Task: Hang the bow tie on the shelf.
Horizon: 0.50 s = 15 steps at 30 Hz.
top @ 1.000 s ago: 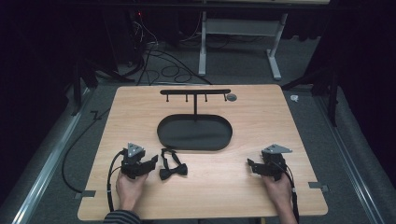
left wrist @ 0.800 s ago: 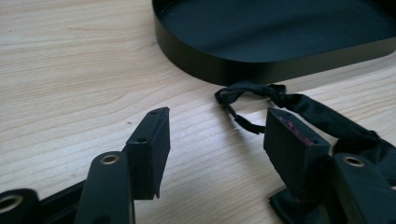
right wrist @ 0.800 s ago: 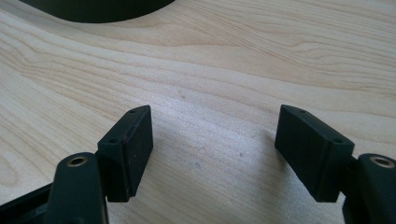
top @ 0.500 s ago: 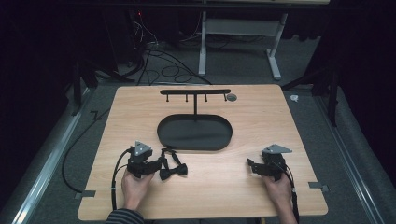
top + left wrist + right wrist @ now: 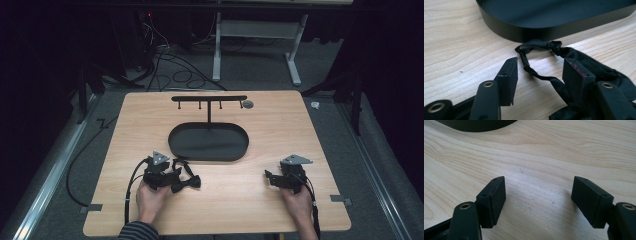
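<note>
there, limp black fabric bow tie [image 5: 184,182]

One wooden table [image 5: 250,200], one black oval tray [image 5: 208,142] with one hook rack [image 5: 209,98] carrying four hooks, one black bow tie [image 5: 184,181], two grippers, left [image 5: 170,176] and right [image 5: 272,178], two hands, one small grey disc [image 5: 247,104]

The high view looks forward and down on the whole pale wooden surface [image 5: 260,200]. Each gripper view skims close above its near edge; all three share the black oval tray [image 5: 208,155].
</note>
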### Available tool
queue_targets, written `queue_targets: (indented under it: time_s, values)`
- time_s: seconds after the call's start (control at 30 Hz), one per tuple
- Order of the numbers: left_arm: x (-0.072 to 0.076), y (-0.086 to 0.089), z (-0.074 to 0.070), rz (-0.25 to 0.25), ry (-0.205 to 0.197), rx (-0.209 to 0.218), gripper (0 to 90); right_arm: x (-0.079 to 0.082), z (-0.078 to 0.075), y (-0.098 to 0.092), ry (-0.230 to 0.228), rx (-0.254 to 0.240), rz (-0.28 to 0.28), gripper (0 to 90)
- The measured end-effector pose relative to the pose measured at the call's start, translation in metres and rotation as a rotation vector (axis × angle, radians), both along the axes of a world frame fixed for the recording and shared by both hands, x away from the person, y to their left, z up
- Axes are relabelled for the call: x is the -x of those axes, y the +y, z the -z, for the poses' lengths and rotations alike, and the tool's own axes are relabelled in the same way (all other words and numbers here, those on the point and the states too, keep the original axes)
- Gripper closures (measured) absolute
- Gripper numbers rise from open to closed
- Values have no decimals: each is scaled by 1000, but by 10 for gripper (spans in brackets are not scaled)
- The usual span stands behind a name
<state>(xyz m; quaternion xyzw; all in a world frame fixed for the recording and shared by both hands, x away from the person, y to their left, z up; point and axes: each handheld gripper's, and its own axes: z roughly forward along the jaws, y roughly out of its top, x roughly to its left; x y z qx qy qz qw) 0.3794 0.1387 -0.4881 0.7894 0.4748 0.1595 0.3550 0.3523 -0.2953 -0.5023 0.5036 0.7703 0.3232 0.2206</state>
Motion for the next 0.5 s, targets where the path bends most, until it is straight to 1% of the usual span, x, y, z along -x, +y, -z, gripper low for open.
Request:
queue_targets:
  time_s: [0.03,0.1,0.13,0.17,0.2,0.23,0.27,0.4,0.43,0.47,0.5]
  values:
    - [0,0,0,0,0,0,475,0,0,0,0,0,0,289]
    - [-2,-1,3,-2,10,-16,481,0,0,0,0,0,0,289]
    - [-3,-2,6,-6,19,-31,499,0,0,0,0,0,0,290]
    - [-3,-2,6,-6,19,-31,511,0,0,0,0,0,0,290]
    - [-3,-3,7,-8,19,-45,511,0,0,0,0,0,0,290]
    - [-2,-4,8,-6,9,-64,539,0,0,0,0,0,0,290]
    - [-1,-5,8,-2,2,-80,539,0,0,0,0,0,0,290]
    - [-1,-5,8,2,-5,-82,656,0,0,0,0,0,0,290]
    - [-1,-5,8,3,-6,-81,656,0,0,0,0,0,0,290]
    - [-1,-5,7,13,-7,-84,721,0,0,0,0,0,0,290]
    - [0,-5,8,16,-9,-83,748,0,0,0,0,0,0,290]
